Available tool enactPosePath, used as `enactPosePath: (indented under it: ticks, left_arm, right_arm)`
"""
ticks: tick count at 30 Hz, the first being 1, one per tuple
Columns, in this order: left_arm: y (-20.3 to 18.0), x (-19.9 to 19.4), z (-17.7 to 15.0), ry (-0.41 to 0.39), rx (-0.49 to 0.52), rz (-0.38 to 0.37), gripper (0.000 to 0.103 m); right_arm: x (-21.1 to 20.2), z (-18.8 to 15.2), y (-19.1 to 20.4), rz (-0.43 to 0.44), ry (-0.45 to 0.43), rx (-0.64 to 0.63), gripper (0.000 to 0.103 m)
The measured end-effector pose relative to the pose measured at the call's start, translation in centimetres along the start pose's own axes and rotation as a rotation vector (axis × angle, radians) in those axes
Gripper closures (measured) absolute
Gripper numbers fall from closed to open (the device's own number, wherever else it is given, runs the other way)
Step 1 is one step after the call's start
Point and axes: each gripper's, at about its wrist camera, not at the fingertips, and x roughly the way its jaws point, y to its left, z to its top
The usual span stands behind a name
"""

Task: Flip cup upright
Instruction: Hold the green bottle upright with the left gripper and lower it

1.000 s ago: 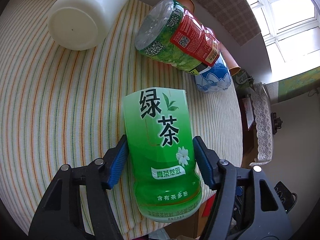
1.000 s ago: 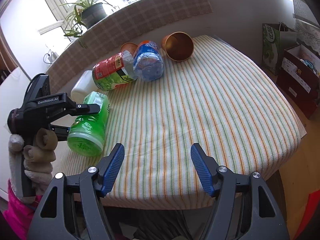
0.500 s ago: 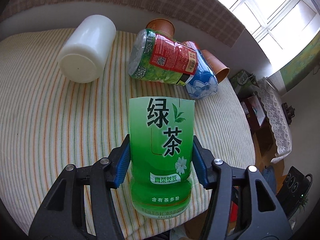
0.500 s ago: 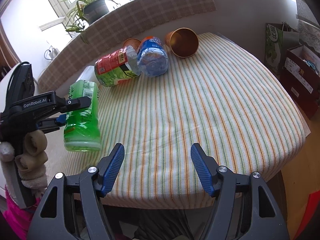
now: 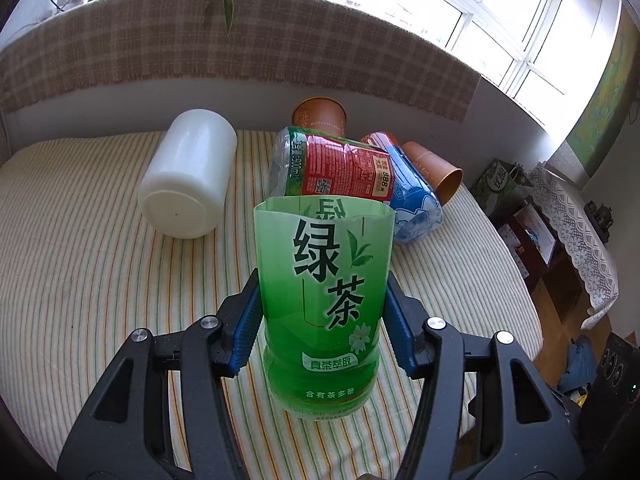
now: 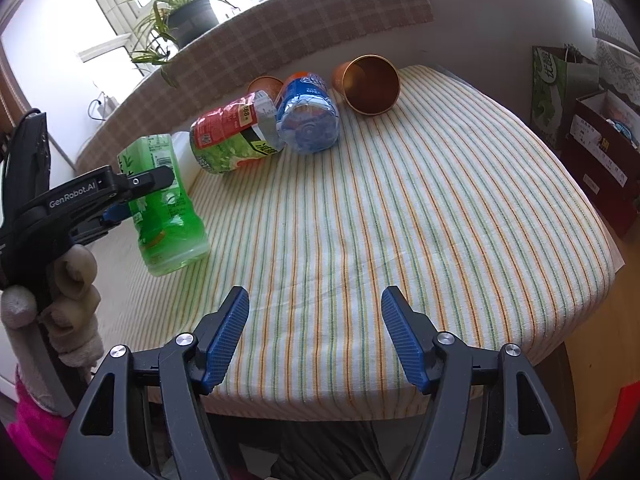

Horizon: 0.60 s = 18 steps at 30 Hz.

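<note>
Covering the counter (image 6: 440, 208) was a striped cloth, with four other cups lying tipped near the back. The green cup (image 5: 320, 304), cut from a tea bottle, stood nearly upright near the left front edge, open end up, its base just above or touching the cloth. The left gripper (image 5: 320, 320) clamped it at mid-height. Levelling the base flat before letting go would likely keep it standing. The right gripper (image 6: 316, 336) hung open, holding nothing.
</note>
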Motion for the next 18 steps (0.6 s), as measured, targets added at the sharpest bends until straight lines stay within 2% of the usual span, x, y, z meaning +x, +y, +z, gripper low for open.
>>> enactPosePath:
  ticks: [10, 18]
  left_arm:
    - [-1.4, 0.3, -0.6, -0.066, 0.086, 0.053, 0.046]
    - [-1.5, 0.1, -1.2, -0.084, 0.1, 0.055, 0.046]
  right_arm:
    - [0.2, 0.0, -0.3, -0.004, 0.003, 0.01, 0.035]
    - [0.4, 0.0, 0.0, 0.002, 0.011, 0.001, 0.035]
